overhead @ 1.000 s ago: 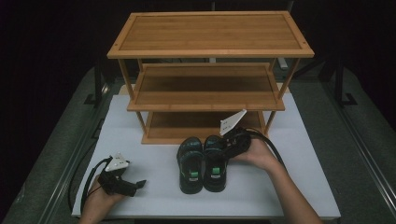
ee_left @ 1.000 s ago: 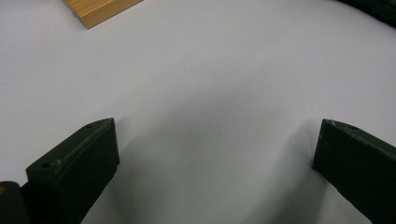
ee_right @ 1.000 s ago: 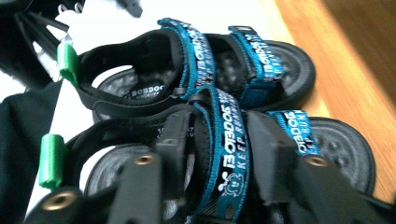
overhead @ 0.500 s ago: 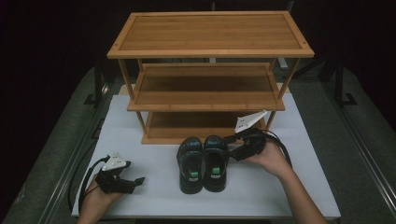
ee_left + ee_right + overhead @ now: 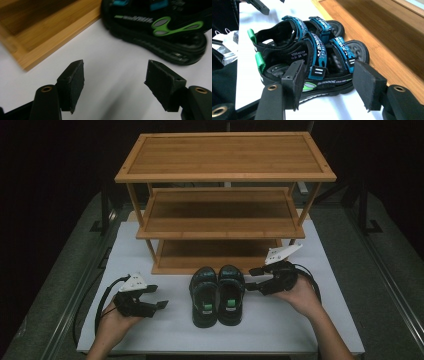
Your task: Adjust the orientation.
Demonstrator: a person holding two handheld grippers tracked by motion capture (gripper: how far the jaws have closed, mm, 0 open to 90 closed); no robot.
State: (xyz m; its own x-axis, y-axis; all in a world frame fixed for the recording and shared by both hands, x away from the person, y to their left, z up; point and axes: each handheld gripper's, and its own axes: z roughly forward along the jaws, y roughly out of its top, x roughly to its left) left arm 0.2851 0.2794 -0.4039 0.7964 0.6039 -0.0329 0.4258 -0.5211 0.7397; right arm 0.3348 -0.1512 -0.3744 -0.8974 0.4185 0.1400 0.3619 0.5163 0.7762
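A pair of black sandals [image 5: 217, 295] with blue straps and green heel tabs stands side by side on the white table, toes toward the rack. My right gripper [image 5: 251, 279] is open just right of the pair and points left at it. In the right gripper view its jaws [image 5: 329, 82] stand apart in front of the near sandal [image 5: 312, 57], with nothing held. My left gripper [image 5: 157, 297] is open to the left of the pair, clear of it. In the left gripper view the empty jaws [image 5: 115, 82] frame bare table, with a sandal sole [image 5: 160, 37] beyond.
A three-tier wooden shoe rack [image 5: 225, 175] stands behind the sandals, all shelves bare; its bottom shelf [image 5: 387, 32] lies just past the sandals' toes. The white tabletop [image 5: 310, 325] ends at dark grey borders. Cables trail from both grippers.
My right gripper has drawn back to the right, away from the sandals' right side. My left gripper has shifted slightly forward and toward the sandals. The sandals stay put.
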